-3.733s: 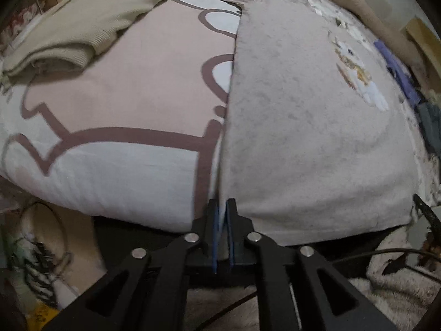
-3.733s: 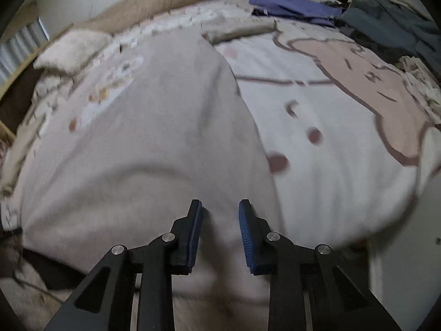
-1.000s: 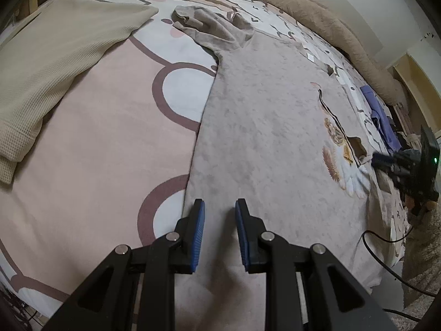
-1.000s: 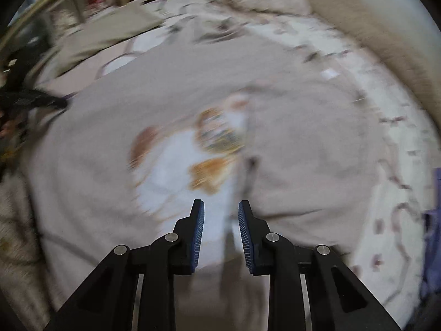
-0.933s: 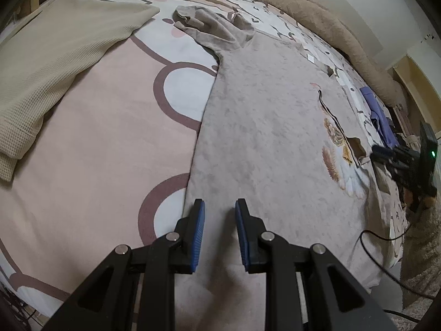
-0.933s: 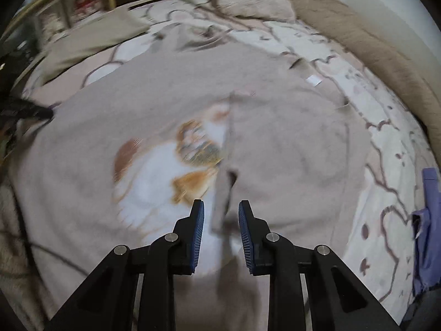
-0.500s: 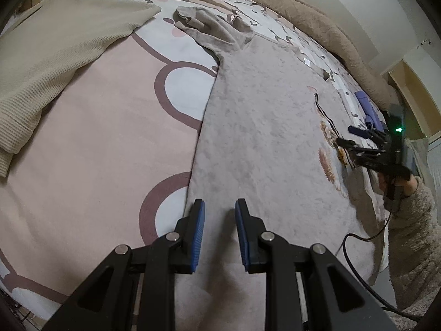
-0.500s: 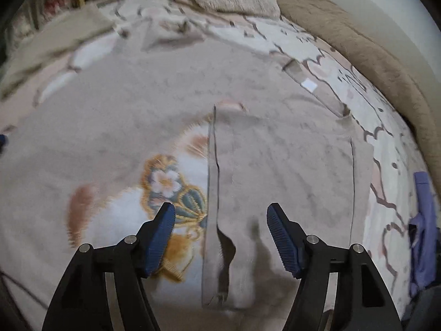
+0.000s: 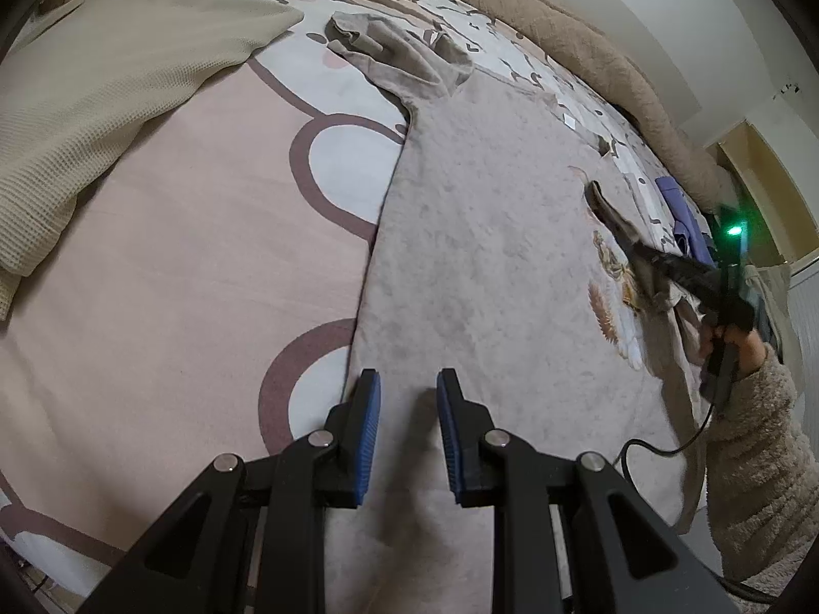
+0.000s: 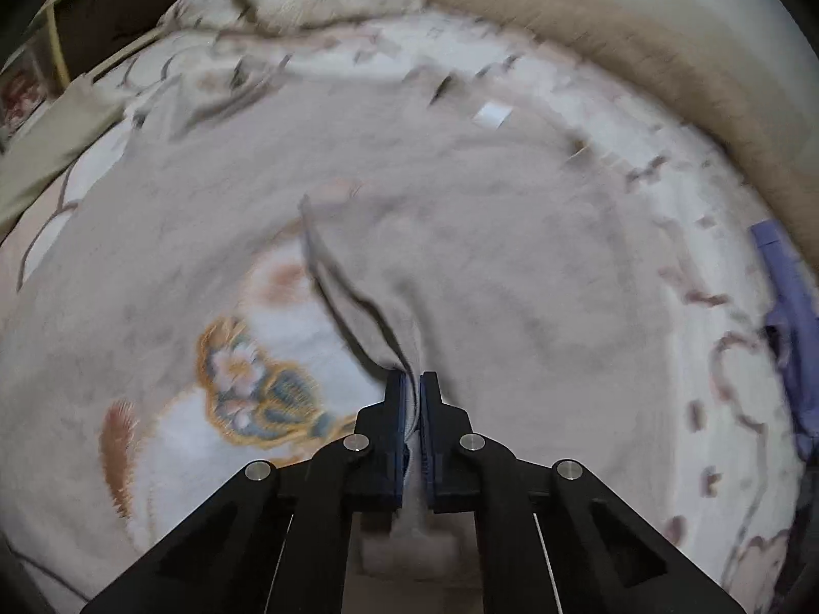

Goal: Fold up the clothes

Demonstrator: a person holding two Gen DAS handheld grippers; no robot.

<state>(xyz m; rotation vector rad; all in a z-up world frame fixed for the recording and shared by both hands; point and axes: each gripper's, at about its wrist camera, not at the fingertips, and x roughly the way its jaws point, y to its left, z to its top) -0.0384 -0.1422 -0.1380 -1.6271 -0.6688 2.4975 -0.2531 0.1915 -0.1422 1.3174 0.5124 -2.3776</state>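
Grey shirt (image 9: 491, 256) flat on bed (image 9: 205, 256) | right gripper (image 10: 412, 384) just closed, pinching its folded sleeve edge | left gripper (image 9: 408, 389) parted, empty, over hem

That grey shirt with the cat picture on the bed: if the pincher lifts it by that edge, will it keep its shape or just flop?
Probably flop. Where the right gripper has just closed its jaws on the folded edge, the grey shirt already puckers into soft ridges. Its sleeve lies crumpled, so it looks limp. The fuzzy surface suggests it will not slip easily.
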